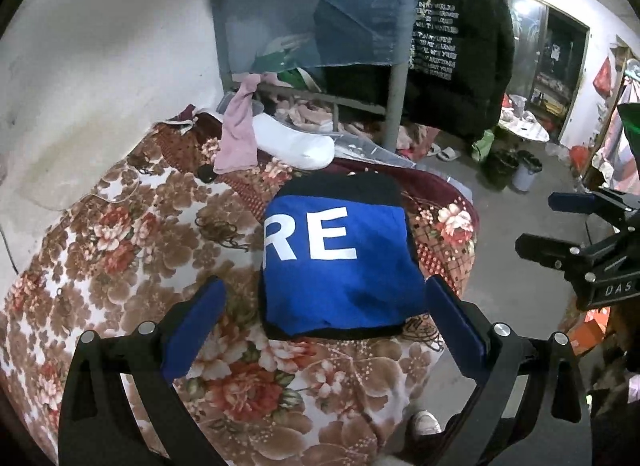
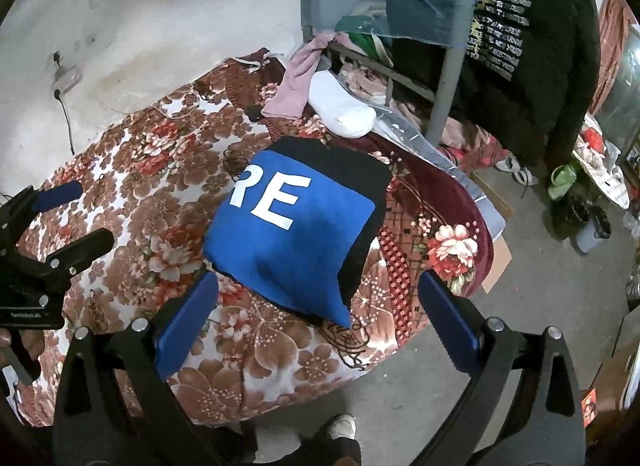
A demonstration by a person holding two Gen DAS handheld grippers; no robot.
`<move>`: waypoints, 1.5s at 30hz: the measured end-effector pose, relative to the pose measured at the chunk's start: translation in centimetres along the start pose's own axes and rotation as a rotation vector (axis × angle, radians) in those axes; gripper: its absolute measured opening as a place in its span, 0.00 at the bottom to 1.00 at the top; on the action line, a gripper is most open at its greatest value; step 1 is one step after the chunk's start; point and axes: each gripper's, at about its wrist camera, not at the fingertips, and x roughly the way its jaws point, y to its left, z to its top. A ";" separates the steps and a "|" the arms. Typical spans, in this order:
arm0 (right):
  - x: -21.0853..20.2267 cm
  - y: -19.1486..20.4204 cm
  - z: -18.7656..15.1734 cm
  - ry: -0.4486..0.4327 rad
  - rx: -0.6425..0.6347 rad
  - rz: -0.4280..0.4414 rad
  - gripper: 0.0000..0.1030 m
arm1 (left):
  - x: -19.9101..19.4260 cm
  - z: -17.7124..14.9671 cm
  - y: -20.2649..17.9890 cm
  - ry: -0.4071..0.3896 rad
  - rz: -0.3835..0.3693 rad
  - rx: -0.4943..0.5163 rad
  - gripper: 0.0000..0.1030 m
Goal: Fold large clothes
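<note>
A folded garment [image 1: 340,266], blue with white letters "RE" and black edges, lies flat on the floral blanket [image 1: 120,234] near the bed's right edge. My left gripper [image 1: 325,285] hovers just in front of it, open, with nothing between its blue pads [image 1: 196,330]. In the right wrist view the same garment [image 2: 292,234] lies ahead of my right gripper [image 2: 318,278], which is open and holds nothing. The right gripper [image 1: 538,221] shows at the right edge of the left wrist view, off the bed. At the left of the right wrist view the left gripper [image 2: 76,217] is above the blanket [image 2: 140,169].
A pink cloth [image 1: 240,133] and a white item [image 1: 296,143] lie at the bed's far end by a grey metal post [image 1: 396,105]. A black printed hoodie [image 1: 460,37] hangs behind. Bare concrete floor [image 1: 512,266] with buckets [image 1: 524,173] is to the right. A person's shoe [image 2: 342,426] is below.
</note>
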 end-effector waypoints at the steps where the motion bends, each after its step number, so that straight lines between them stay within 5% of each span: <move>1: 0.1 0.0 0.0 0.001 0.000 0.001 0.95 | 0.1 0.1 0.1 0.000 0.000 -0.004 0.95; 45: 0.4 -1.8 -0.1 0.007 0.031 -0.019 0.95 | 1.4 1.9 -0.8 -0.023 -0.013 0.001 0.95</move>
